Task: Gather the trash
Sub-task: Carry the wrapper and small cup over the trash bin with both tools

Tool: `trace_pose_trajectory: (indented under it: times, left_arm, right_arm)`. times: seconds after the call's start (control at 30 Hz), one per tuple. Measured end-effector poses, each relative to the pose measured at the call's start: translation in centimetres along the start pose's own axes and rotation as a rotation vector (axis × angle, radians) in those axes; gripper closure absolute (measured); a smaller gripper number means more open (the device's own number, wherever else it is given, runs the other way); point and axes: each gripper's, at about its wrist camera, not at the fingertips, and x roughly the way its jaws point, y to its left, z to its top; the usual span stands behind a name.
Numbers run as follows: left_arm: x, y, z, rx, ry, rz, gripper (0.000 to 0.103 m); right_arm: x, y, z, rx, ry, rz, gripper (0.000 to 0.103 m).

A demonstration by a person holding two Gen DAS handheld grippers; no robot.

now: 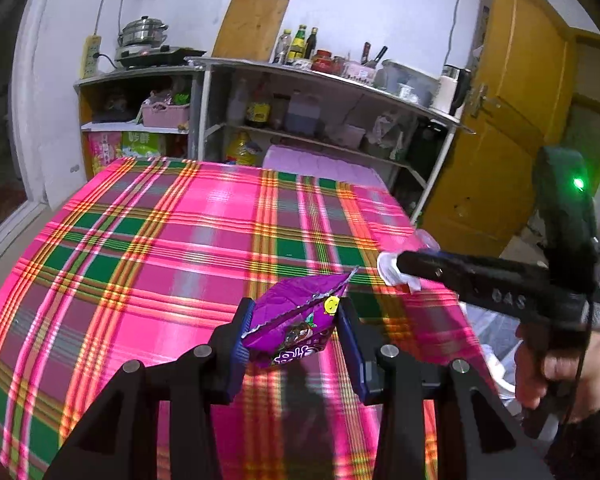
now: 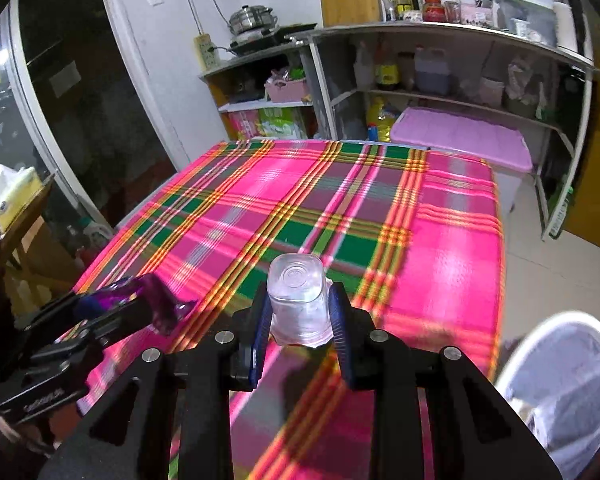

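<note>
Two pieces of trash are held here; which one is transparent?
The plastic cup in the right tool. It is clear and rigid, while the left tool grips a crinkled purple wrapper.

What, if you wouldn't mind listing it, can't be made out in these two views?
- Purple snack wrapper, left wrist view: print cut off by its folds and the left gripper.
- Clear plastic cup, right wrist view: its mouth hidden behind the right gripper.
- White bin, right wrist view: cut off by the frame edge; contents blurred.

Both wrist views low, close over plaid tablecloth – facing shelves; each shares both.
</note>
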Motion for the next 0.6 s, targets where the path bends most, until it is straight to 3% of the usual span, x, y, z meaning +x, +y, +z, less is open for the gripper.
trace_pose_trajectory:
  times: [0.6]
  left_arm:
    - [-4.5,-10.5,-3.4,0.094,-0.01,-0.088,0.062]
  right_arm:
    - [-10.9,-1.5,-6.8,0.025,-0.091,-0.06,0.073]
